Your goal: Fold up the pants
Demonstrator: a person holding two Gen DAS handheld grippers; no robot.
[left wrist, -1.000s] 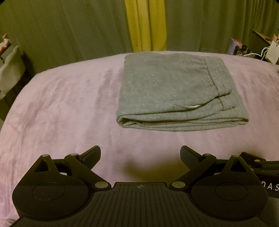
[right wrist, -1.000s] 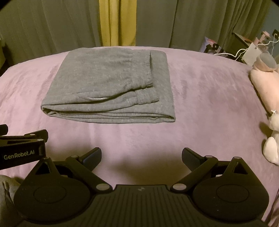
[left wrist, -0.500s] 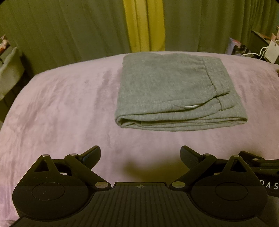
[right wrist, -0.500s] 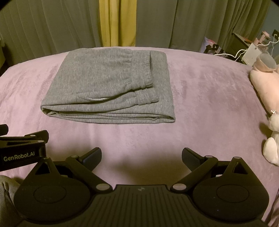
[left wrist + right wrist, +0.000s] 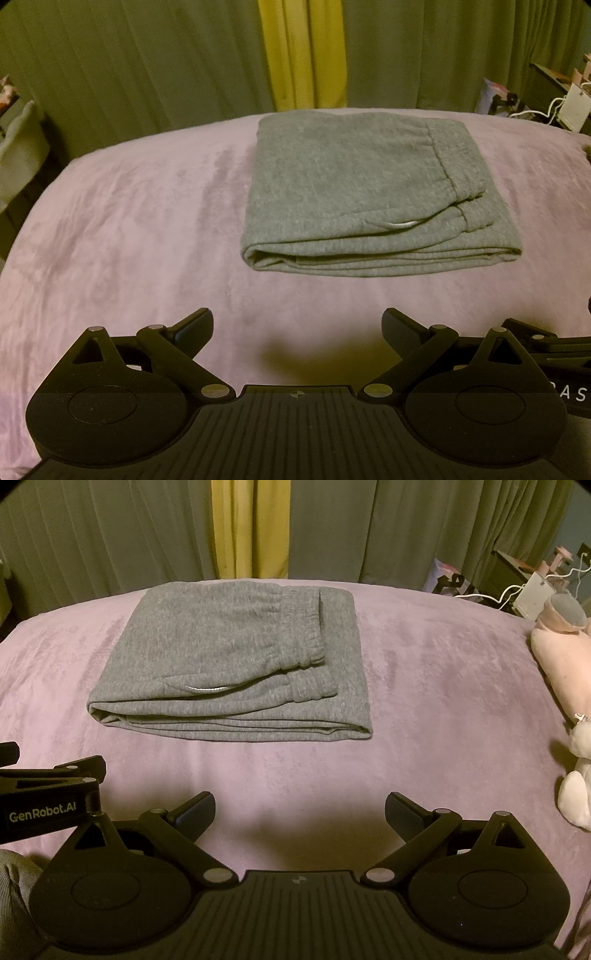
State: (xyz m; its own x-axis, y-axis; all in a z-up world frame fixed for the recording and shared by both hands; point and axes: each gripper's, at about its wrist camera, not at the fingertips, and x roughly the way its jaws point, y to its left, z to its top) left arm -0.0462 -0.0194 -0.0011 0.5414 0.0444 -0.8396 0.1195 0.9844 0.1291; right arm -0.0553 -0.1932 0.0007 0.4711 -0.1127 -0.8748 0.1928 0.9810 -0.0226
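Observation:
The grey pants [image 5: 369, 192] lie folded into a flat rectangle on the lilac bed cover [image 5: 129, 229]. They also show in the right wrist view [image 5: 236, 664], left of centre. My left gripper [image 5: 297, 328] is open and empty, held back from the near folded edge. My right gripper [image 5: 300, 810] is open and empty too, also short of the pants. The left gripper's side shows at the left edge of the right wrist view [image 5: 48, 794].
Green curtains with a yellow strip [image 5: 303, 55] hang behind the bed. Pink and white plush toys [image 5: 561, 653] lie at the bed's right edge. A side table with cables and a white box [image 5: 532, 587] stands at the far right.
Both views have shifted very slightly; the pants lie as before and both grippers stay open.

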